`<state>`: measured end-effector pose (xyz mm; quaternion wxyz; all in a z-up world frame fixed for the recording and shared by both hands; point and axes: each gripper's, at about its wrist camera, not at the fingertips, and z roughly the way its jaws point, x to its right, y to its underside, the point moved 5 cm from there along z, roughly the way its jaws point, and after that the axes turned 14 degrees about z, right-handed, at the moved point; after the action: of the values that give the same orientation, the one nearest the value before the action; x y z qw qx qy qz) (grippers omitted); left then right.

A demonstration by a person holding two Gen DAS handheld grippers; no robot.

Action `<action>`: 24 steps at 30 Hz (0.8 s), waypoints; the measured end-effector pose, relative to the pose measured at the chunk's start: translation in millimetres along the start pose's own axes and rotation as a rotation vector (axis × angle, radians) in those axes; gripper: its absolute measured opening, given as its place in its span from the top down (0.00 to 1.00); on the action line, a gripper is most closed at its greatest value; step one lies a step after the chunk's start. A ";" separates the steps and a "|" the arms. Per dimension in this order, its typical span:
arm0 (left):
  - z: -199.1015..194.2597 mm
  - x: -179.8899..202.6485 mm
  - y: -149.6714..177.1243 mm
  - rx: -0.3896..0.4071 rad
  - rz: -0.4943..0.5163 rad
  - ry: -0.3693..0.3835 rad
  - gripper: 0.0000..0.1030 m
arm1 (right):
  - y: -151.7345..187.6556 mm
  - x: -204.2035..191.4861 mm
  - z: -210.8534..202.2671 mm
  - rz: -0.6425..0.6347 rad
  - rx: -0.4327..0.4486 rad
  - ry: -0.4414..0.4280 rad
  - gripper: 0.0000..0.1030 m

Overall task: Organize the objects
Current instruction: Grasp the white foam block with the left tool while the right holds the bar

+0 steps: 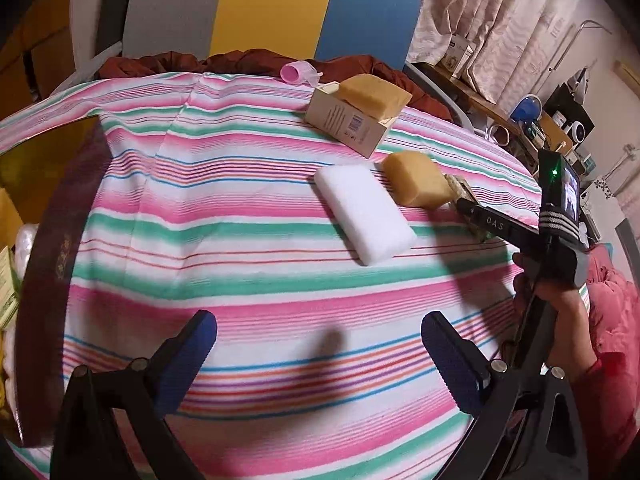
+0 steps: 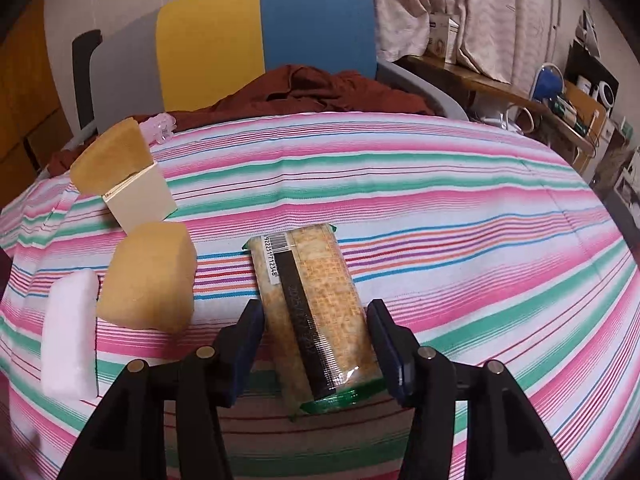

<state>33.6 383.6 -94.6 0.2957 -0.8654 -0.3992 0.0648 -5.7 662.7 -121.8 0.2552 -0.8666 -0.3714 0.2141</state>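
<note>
Left wrist view
- Left gripper (image 1: 319,364) hangs over the striped cloth (image 1: 240,264), fingers spread wide, nothing between them.
- White sponge block (image 1: 363,213) lies flat mid-table, just left of a tan sponge (image 1: 416,179); the two look to be touching or nearly so.
- Second tan sponge (image 1: 374,91) sits on top of a cardboard box (image 1: 345,122), further back.
- Pink plastic item (image 1: 295,71) at the far table edge, against a rust-red garment (image 1: 248,60).
- Dark box lid (image 1: 60,264) stands along the left edge.
- Right gripper (image 1: 464,204) enters from the right, its tip at a cracker packet (image 1: 459,184) just beyond the near tan sponge; finger spacing not readable from here.
- A hand (image 1: 560,304) holds that tool's handle.
- Chair back (image 1: 272,8) in grey, yellow and blue behind the table.

Right wrist view
- Right gripper (image 2: 316,344) has the cracker packet (image 2: 316,312) between its fingers, both pads flanking the near end; whether the pads press the wrapper I cannot tell.
- Packet lies lengthwise on the striped cloth (image 2: 460,240), barcode end away from the camera.
- Tan sponge (image 2: 150,280) just left of the packet, white sponge block (image 2: 70,344) beyond it at the left edge.
- Cardboard box (image 2: 140,200) with the other tan sponge (image 2: 110,158) on top, further back left.
</note>
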 end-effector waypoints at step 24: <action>96.5 46.5 -68.2 -0.002 0.201 -0.143 0.29 | 46.0 5.7 -39.0 0.189 0.141 0.105 0.51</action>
<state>-13.2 496.5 -129.3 0.2575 -0.8945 -0.3308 0.1554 44.3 628.6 -120.2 0.3134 -0.8876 -0.2584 0.2172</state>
